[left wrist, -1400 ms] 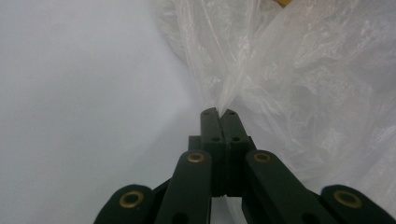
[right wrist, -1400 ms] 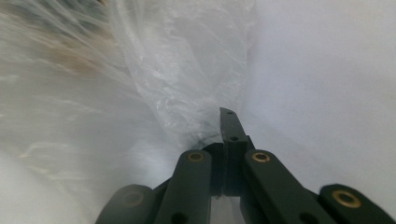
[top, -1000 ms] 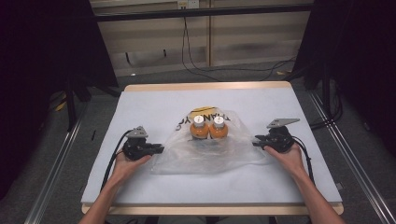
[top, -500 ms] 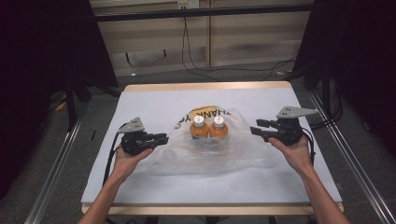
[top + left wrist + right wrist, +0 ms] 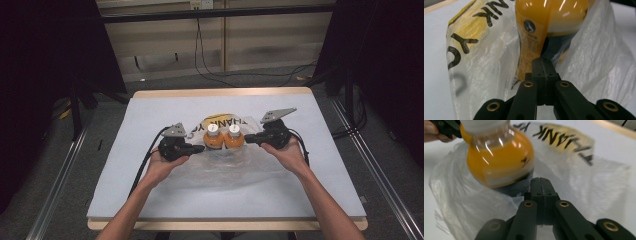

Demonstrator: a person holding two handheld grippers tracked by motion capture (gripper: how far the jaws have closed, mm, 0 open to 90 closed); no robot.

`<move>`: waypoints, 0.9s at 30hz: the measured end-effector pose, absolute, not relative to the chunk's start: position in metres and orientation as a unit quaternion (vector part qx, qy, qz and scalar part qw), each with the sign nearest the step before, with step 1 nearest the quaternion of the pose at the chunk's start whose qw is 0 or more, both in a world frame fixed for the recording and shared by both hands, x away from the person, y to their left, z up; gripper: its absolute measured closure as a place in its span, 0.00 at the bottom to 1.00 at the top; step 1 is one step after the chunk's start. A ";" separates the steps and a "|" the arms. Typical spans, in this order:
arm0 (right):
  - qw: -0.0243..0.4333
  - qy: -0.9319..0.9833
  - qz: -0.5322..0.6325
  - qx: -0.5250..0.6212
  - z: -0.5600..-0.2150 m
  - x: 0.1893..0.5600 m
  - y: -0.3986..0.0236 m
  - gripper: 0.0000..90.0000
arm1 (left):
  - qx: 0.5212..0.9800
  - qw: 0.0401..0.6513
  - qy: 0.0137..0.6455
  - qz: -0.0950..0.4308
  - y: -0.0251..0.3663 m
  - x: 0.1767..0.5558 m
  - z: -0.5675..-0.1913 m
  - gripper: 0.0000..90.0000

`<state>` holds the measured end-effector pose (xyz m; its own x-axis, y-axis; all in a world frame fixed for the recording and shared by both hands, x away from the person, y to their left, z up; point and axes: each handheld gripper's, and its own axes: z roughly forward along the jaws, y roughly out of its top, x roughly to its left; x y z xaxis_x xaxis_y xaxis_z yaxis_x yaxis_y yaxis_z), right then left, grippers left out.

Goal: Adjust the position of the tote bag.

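Crinkled clear plastic bag [image 5: 220, 165], rounded orange bottles [image 5: 223, 137]

- The left gripper [image 5: 199, 148] is held level, pointing inward, jaws just closed together.
- The right gripper [image 5: 249, 140] faces it, likewise pinched tight.
- Both forearms angle toward each other.

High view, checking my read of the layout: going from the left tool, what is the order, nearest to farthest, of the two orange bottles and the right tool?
1. Left bottle, just beside the left tool.
2. Right bottle, next over.
3. Right tool, beyond both bottles.
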<state>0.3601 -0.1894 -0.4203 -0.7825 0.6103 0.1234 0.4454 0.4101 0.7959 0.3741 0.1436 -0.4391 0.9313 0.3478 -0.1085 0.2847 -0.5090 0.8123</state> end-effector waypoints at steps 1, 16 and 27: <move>0.087 0.846 0.420 0.316 -0.431 0.364 -0.183 1.00 | 0.872 0.453 0.182 0.029 0.143 0.375 -0.443 1.00; 0.048 0.876 0.351 0.329 -0.472 0.371 -0.178 1.00 | 0.911 0.375 0.168 0.034 0.132 0.373 -0.473 0.99; 0.076 0.895 0.304 0.318 -0.471 0.361 -0.184 1.00 | 0.925 0.333 0.172 0.065 0.147 0.371 -0.473 0.99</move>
